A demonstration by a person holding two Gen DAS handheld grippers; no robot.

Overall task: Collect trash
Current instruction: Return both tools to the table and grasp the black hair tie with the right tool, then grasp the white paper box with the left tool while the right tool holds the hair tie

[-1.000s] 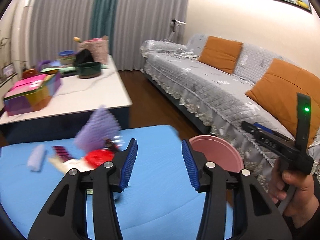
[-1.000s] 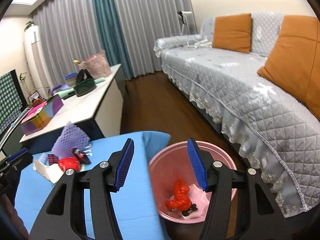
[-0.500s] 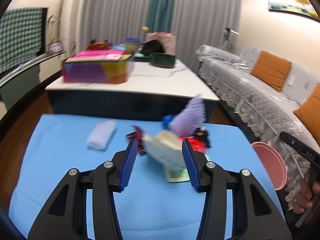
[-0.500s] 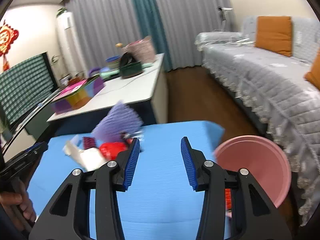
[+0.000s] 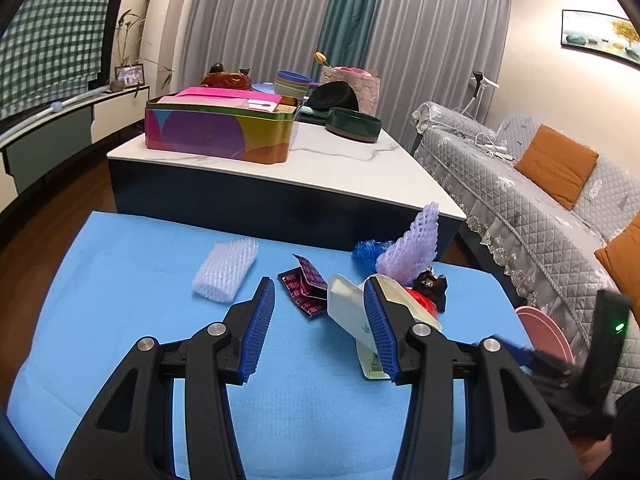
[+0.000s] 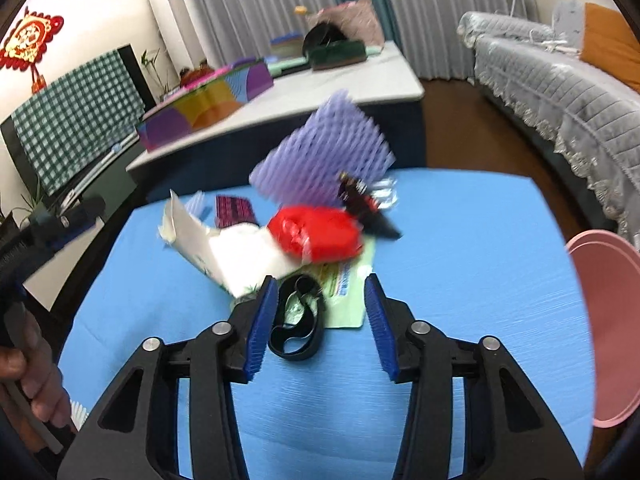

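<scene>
Right tool [image 6: 320,322], jaws spread and just closing then reopening, hangs over the black loop [image 6: 297,322]. Centre it, then pinch. Left tool [image 5: 318,330] gapes empty.

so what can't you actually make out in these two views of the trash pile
- Pink bin: its inside is hidden in both views; only the rim shows, cut by the right edge.
- Red wrapper: mostly behind the left gripper's finger and the white carton in the left view.
- Right view: motion blur hides print on the purple foam net.
</scene>
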